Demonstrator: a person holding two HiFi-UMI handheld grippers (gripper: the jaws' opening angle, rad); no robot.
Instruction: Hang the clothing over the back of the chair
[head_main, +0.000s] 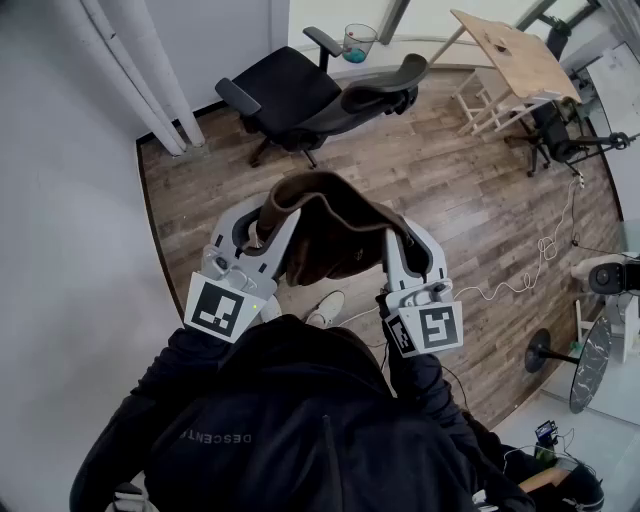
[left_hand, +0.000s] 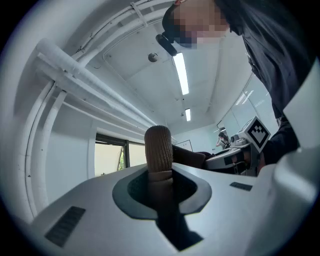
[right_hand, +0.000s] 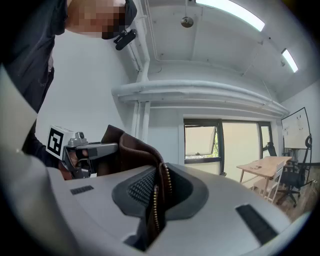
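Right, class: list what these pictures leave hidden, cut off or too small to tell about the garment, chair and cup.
Garment: head view, bunched up, its ends covered by the left gripper and right gripper; its kind is unclear.
Chair: head view, base mostly hidden under the seat.
Cup: head view, too small to see contents.
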